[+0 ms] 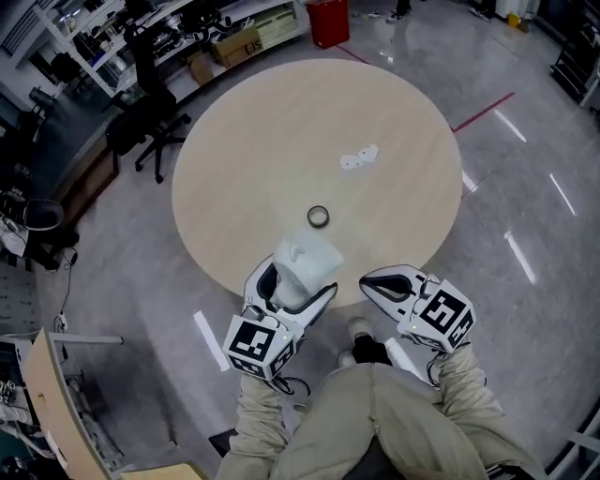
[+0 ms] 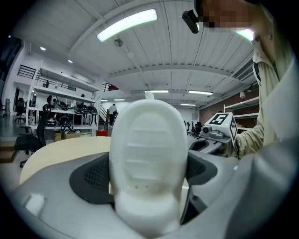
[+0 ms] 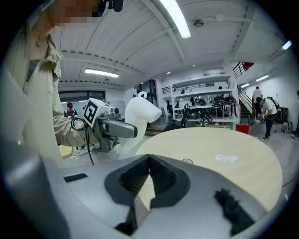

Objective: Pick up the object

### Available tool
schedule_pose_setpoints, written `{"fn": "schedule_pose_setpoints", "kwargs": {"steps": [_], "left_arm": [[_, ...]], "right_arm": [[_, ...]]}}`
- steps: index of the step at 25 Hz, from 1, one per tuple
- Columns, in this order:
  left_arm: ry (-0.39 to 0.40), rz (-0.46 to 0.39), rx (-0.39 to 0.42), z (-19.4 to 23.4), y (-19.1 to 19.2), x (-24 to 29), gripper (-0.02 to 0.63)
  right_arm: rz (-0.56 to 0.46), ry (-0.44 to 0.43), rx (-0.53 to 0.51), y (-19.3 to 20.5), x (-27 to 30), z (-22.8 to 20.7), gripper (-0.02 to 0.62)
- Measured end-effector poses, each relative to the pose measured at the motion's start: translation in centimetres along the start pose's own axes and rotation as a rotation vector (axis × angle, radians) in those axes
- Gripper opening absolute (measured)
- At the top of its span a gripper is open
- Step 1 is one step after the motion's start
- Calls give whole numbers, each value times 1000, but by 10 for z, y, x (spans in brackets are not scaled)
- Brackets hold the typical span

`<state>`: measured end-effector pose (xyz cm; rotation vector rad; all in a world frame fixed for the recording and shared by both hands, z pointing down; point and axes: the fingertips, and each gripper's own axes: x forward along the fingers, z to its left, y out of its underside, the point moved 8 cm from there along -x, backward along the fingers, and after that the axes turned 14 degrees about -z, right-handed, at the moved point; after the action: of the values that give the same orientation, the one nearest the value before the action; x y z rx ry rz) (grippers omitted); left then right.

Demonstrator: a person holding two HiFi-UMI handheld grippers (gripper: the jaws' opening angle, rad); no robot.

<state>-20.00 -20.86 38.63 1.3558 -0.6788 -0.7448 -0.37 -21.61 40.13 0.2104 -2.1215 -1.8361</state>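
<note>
A white moulded plastic object (image 1: 302,264) with a rounded, ribbed body is held upright over the near edge of the round wooden table (image 1: 244,169). My left gripper (image 1: 291,289) is shut on it. In the left gripper view the white object (image 2: 148,154) fills the space between the dark pads (image 2: 91,179). In the right gripper view the same white object (image 3: 140,114) rises above the left gripper (image 3: 110,127). My right gripper (image 1: 386,284) hangs just off the table's near edge, to the right. Its jaws (image 3: 148,176) meet with nothing between them.
A small dark ring (image 1: 318,217) lies on the table beyond the held object, and two small white pieces (image 1: 358,157) lie farther back. A red bin (image 1: 327,21) and a black office chair (image 1: 145,122) stand on the floor behind. My knees are below.
</note>
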Motion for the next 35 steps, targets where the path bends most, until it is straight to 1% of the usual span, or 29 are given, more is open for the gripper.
{"fn": "schedule_pose_setpoints", "kwargs": {"steps": [4,10,16,23,26,30,32,35], "left_arm": [[-14,-39,-9,-17,-3,-41,462],[-37,-71,-40,-37,4,-90,462],[-82,-73,-76,-51,19,-127,462],[-136,-101,-61,-76,24,-159,462],[-148,-112,-54,-102,28,-169,462],[-158,-112,-45,-147,37,-187,462],[-142,-112,-33,-179,37,-199,462],[-118,-125,-6,-238,26,-218,462]], "right_arm": [[10,-7,-5,2,-5,39,3],[36,-24,9,14,-9,87,3],[51,-51,15,22,-11,107,3],[6,-106,-8,19,-22,135,3],[-16,-117,-15,23,-43,153,3],[-29,-118,-38,30,-81,187,3],[-48,-96,-40,33,-111,209,3],[-89,-61,-45,30,-167,243,3]]}}
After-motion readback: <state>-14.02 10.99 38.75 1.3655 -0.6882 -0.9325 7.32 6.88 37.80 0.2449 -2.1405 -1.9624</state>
